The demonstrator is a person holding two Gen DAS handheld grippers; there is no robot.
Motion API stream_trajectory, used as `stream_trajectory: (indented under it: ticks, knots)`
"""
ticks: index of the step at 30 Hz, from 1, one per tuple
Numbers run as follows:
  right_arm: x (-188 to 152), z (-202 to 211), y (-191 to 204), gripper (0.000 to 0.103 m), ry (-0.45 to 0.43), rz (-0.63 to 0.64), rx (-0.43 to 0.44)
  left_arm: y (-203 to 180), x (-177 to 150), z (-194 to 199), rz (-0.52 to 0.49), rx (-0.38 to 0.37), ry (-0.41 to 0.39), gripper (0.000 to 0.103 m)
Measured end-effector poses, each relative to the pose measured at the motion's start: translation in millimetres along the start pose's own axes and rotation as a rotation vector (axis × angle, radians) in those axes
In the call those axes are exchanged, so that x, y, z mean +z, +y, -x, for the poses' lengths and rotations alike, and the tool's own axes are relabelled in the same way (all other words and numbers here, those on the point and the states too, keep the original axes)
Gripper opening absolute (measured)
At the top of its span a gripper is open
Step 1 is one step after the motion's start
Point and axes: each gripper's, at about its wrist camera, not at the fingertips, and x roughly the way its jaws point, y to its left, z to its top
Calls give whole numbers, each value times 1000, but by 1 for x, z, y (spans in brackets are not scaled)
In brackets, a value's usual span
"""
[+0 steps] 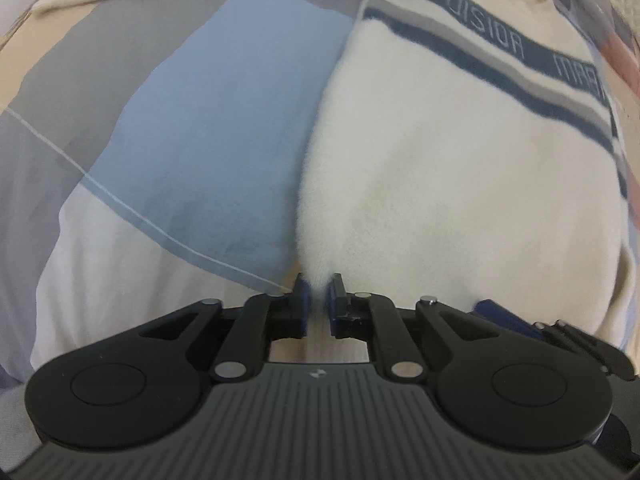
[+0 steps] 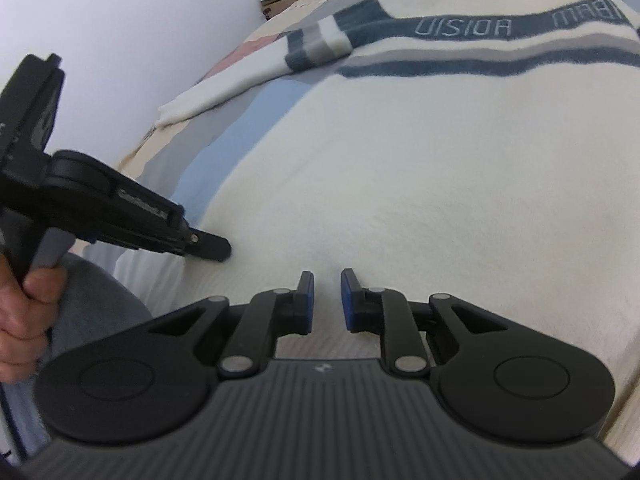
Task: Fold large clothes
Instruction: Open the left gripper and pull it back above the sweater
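A cream sweater [image 2: 420, 168] with navy and grey chest stripes lies spread flat on a bed [image 1: 192, 120] covered in a blue-and-grey patchwork sheet. The left gripper [image 1: 319, 300] has its fingers clenched on the sweater's bottom corner at the side edge, fabric pinched between the pads. The right gripper [image 2: 327, 300] grasps the hem further along, cloth seemingly bunched in its narrow gap. This looks like the start of the first fold: next, both hands would need to lift the hem together and carry it towards the striped chest.
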Motion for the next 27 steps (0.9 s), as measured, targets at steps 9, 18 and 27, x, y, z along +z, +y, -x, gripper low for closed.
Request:
stream_trajectory:
  ticks: [9, 18, 27]
  knots:
    - [2, 27, 1, 19, -123, 1, -43, -14, -9, 30, -62, -22, -69, 43]
    - [10, 99, -38, 19, -288, -161, -185, -72, 1, 65, -153, -108, -170, 43]
    - [12, 170, -83, 19, -363, -324, -319, -162, 1, 115, -303, -185, -328, 43]
